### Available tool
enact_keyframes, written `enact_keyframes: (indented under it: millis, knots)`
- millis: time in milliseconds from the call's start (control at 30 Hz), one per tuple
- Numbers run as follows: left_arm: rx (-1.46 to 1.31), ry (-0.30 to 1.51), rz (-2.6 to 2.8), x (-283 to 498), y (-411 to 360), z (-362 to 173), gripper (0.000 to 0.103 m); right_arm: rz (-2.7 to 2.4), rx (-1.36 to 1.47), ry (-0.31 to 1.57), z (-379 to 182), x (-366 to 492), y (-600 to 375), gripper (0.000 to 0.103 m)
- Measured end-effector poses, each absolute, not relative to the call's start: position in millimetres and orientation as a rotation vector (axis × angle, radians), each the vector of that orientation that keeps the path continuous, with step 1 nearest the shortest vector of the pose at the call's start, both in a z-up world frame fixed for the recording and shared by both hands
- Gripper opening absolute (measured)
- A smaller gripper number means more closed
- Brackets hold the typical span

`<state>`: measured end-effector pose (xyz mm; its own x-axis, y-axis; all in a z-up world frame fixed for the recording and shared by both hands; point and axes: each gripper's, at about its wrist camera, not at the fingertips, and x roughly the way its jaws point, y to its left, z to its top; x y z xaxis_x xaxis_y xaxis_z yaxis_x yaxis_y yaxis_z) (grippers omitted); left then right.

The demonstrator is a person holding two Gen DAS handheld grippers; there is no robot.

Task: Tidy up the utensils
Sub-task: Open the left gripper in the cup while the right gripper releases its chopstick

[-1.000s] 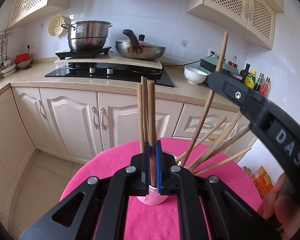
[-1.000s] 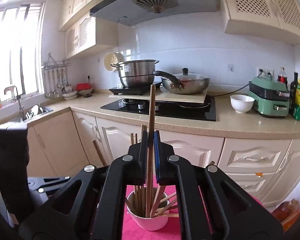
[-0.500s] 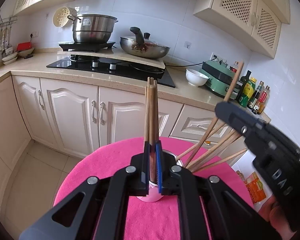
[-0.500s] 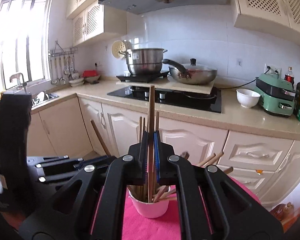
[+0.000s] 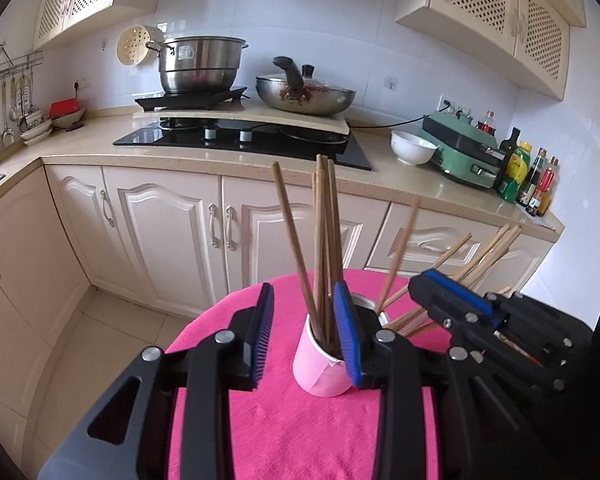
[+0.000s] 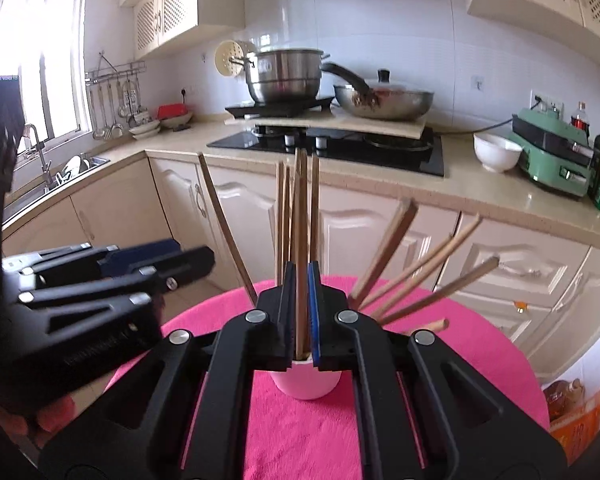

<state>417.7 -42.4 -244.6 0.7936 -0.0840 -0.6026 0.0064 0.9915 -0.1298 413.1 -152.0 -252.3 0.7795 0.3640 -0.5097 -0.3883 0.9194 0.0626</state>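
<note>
A pink-white cup [image 5: 320,368] stands on the pink-clothed round table [image 5: 300,432] with several wooden chopsticks [image 5: 324,240] in it, some upright and some leaning right. My left gripper [image 5: 304,320] is just above the cup's rim with its jaws opening. The upright chopsticks stand loose between its blue pads. My right gripper [image 6: 302,280] is shut on one upright chopstick [image 6: 302,208], whose lower end reaches into the cup [image 6: 306,380]. Each gripper shows in the other's view: the right one [image 5: 452,288] beside the cup, the left one [image 6: 180,258] at the left.
Leaning chopsticks [image 6: 420,284] fan out to the right of the cup. Behind the table runs a counter with a black hob [image 5: 240,140], a steel pot [image 5: 200,64], a wok [image 5: 304,96], a white bowl [image 5: 412,152] and bottles [image 5: 520,176]. Orange packets [image 6: 576,420] lie on the floor.
The left jaws have opened and let go of the chopsticks, which now stand in the cup. The right gripper has sunk with its chopstick down to the cup.
</note>
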Motion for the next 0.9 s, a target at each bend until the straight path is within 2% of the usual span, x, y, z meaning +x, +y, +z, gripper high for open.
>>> enact_keyframes:
  millis: [233, 767, 833, 900]
  knots:
    - [-0.111, 0.673, -0.019, 417, -39, -246, 0.034, 0.398, -0.010, 0.567, -261, 413, -158, 0.007]
    - [-0.099, 0.697, 0.028, 410, -42, -241, 0.040, 0.396, 0.067, 0.553, -239, 407, -178, 0.008]
    - [-0.092, 0.691, 0.035, 407, -44, -237, 0.041, 0.395, 0.065, 0.549, -234, 405, -181, 0.011]
    - [-0.084, 0.681, 0.044, 404, -46, -233, 0.041, 0.400, 0.071, 0.547, -230, 403, -184, 0.024]
